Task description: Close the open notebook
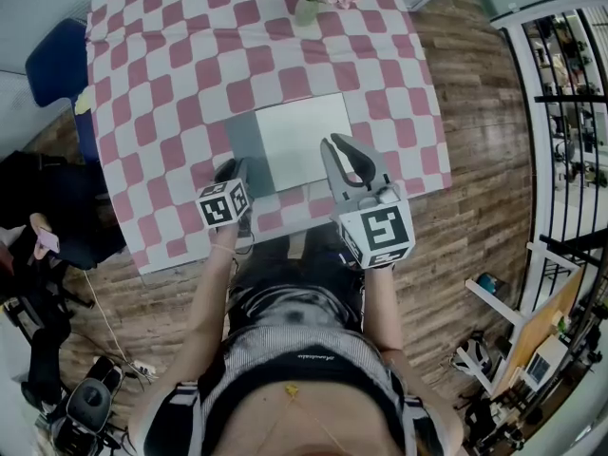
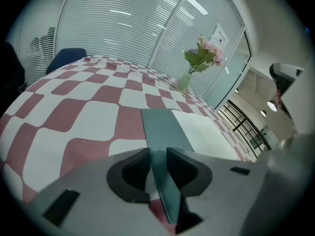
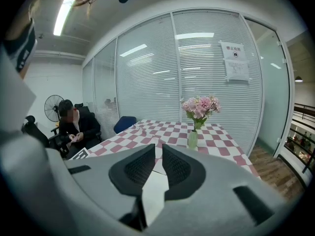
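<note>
The notebook (image 1: pixel 299 141) lies open on the near middle of a table covered with a pink-and-white checked cloth (image 1: pixel 171 55). Its grey-green cover (image 1: pixel 249 155) is spread to the left and a blank white page (image 1: pixel 304 136) to the right. The left gripper (image 1: pixel 234 169) points steeply down at the near left corner of the notebook. In the left gripper view its jaws stand a narrow way apart (image 2: pixel 158 151). The left edge of the cover (image 2: pixel 162 124) shows in the gap, with a sliver of pink cloth just beside it. The pads are not closed on anything. The right gripper (image 1: pixel 334 142) hangs over the near right part of the notebook, tilted less steeply. In the right gripper view its jaws are likewise slightly parted (image 3: pixel 158 146), with only the white page (image 3: pixel 155 191) showing through the gap and nothing held. At the far edge of the table a pale green vase of pink flowers (image 1: pixel 309 8) stands upright, well apart from the notebook. A blue chair (image 1: pixel 52 60) sits at the far left corner of the table. A wooden floor (image 1: pixel 465 188) runs along the right side. In the right gripper view a person in dark clothes (image 3: pixel 74 124) sits to the left of the table, near a standing fan (image 3: pixel 51 107).
</note>
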Action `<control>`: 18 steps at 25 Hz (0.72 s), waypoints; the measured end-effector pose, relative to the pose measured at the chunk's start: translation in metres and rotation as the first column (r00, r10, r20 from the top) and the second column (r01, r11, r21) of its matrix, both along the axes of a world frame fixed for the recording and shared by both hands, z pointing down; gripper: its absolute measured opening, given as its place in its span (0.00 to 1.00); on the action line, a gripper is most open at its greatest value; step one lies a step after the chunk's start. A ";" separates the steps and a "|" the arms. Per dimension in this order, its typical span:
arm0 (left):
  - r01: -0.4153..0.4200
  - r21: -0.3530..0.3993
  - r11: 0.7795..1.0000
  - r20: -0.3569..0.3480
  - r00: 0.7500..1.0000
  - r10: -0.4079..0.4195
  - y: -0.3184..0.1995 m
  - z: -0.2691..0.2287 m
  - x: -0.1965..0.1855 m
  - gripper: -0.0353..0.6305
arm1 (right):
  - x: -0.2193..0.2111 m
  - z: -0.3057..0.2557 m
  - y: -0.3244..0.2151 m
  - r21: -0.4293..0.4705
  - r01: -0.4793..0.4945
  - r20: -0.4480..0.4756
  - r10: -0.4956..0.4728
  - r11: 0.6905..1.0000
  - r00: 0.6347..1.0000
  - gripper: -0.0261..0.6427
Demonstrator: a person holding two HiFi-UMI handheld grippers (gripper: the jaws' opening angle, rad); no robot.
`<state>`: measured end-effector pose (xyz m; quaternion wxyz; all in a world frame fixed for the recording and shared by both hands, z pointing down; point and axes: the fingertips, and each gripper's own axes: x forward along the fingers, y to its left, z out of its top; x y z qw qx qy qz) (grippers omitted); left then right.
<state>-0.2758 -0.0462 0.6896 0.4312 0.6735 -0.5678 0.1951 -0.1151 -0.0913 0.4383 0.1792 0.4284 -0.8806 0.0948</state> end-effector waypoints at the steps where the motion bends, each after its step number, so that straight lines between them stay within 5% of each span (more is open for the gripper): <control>1: 0.003 -0.004 1.000 -0.007 1.000 -0.003 0.000 0.000 0.000 0.18 | 0.000 0.000 0.000 -0.001 -0.001 0.001 0.001 1.000 1.000 0.11; 13: 0.053 0.019 0.998 -0.149 0.988 -0.050 0.002 -0.007 0.003 0.18 | 0.011 -0.002 0.003 0.003 0.008 0.002 -0.008 1.000 1.000 0.11; 18: 0.047 0.084 0.995 -0.132 0.991 -0.036 -0.004 -0.034 0.000 0.18 | 0.012 -0.006 0.003 0.013 0.013 0.008 -0.013 1.000 1.000 0.11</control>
